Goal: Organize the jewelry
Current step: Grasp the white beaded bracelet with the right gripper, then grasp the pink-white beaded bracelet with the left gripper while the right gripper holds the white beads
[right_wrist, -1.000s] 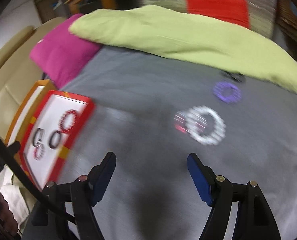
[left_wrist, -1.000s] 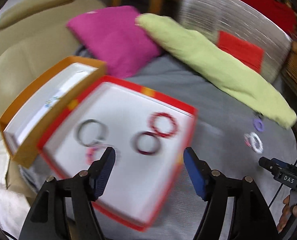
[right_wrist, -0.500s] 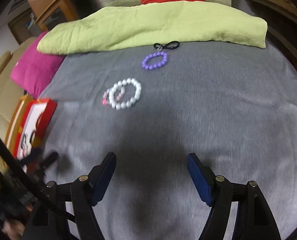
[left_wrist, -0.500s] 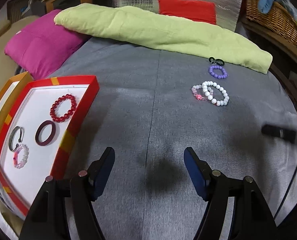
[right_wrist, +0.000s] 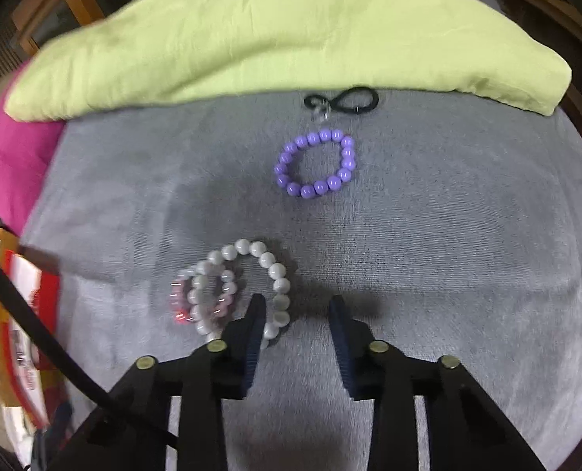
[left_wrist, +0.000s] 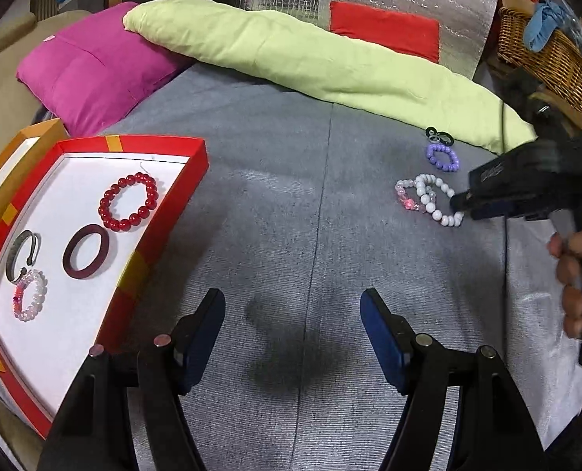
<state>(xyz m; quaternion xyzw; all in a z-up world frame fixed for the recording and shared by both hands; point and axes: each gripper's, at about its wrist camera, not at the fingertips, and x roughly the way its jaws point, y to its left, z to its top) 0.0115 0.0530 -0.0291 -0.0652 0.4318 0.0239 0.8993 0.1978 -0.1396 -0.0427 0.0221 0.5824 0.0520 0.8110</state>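
Grey bedspread [left_wrist: 291,196] stretches beneath a lime-green cushion [left_wrist: 330,59] and a magenta pillow [left_wrist: 95,70] as we sort jewelry into a red-rimmed tray [left_wrist: 161,227]. Half a second ago our right gripper [right_wrist: 297,306] hung well short of the loose pieces; now it has dropped onto the white bead bracelet [right_wrist: 275,274], jaws closing, one finger inside the loop and the near run of beads between them, not yet pinched. We judge the next pickup is under way. That bracelet, glossy and round-beaded, lies overlapping a smaller pink one [right_wrist: 185,298], with a purple bead bracelet [right_wrist: 316,165] and a black hair tie [right_wrist: 342,100] beyond. Our left gripper [left_wrist: 293,329] hovers wide open and empty beside the tray, which already holds four pieces.
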